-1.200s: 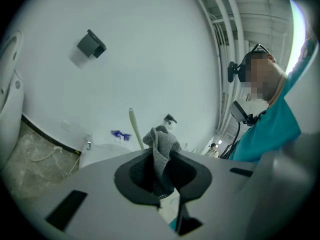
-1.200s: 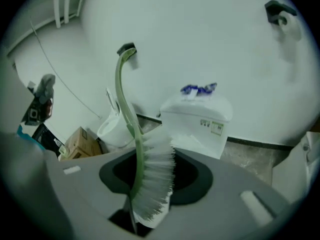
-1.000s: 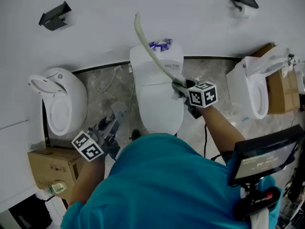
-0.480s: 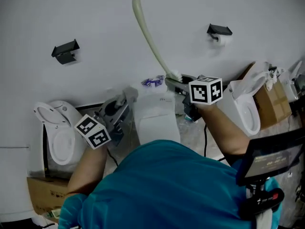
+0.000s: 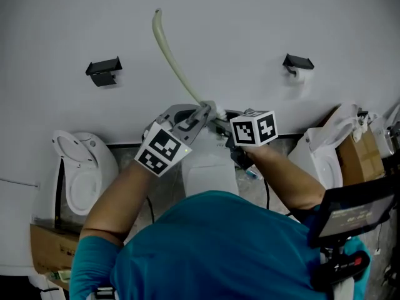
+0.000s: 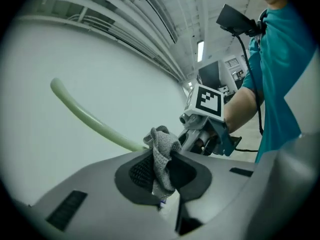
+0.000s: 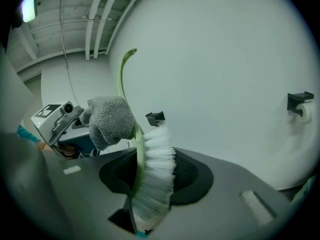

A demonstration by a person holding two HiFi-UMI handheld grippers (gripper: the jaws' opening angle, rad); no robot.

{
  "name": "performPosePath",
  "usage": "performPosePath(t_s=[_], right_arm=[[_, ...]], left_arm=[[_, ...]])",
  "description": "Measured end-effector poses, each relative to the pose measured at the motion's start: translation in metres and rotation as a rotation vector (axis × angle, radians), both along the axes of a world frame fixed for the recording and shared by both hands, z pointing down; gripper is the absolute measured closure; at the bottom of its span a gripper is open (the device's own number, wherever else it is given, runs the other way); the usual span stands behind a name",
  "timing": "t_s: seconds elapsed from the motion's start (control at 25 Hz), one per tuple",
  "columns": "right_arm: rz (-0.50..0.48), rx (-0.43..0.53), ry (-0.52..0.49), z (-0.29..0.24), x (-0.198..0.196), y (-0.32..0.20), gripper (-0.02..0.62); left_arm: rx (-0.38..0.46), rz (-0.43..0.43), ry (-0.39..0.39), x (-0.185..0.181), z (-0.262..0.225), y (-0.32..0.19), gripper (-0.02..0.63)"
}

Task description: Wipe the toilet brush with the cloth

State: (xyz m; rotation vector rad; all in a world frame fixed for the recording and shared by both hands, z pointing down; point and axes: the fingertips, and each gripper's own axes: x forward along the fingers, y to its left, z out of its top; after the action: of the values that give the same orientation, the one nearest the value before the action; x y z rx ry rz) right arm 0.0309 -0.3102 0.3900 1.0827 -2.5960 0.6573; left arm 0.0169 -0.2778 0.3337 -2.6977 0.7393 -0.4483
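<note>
The right gripper has its jaws clamped on the bristle head of the toilet brush, leaving the long handle free in mid-air. The left gripper, jaws closed on the cloth, holds it against the handle beside the bristles, apparently to begin wiping.

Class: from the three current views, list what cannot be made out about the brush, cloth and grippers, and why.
- Head view: right gripper jaws, behind its marker cube.
- Left gripper view: brush bristles, behind the cloth.
- Right gripper view: left gripper jaws, behind the cloth.
- Right gripper view: brush's lower end, sunk between the jaws at the bottom edge.
- Head view: screen text, too dim and small.
</note>
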Motion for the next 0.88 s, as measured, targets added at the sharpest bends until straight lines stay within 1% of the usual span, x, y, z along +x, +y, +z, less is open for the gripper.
performPosePath(t_s=[0.12,0.2,0.36,0.56,0.88], right_arm=[[-0.003,-0.017,-0.020,-0.001,-0.002,0.001,0.442],[-0.004,-0.013,-0.024,-0.002,-0.003,0.001,0.442],[-0.012,0.013,-0.028,-0.006,-0.005,0.003,0.442],[-0.029,0.044,-0.051,-0.011,-0.005,0.005,0.443],[-0.047,0.061,-0.062,-0.008,-0.006,0.010,0.443]], left_arm=[[0.058,-0.053,-0.067,-0.001,0.001,-0.005,0.566],[0.097,-0.083,-0.091,-0.003,0.001,-0.006,0.566],[0.118,-0.111,-0.075,-0.008,-0.002,-0.007,0.566],[0.142,-0.119,-0.060,-0.012,-0.010,-0.005,0.566],[0.130,-0.147,0.017,-0.027,-0.029,-0.005,0.566]])
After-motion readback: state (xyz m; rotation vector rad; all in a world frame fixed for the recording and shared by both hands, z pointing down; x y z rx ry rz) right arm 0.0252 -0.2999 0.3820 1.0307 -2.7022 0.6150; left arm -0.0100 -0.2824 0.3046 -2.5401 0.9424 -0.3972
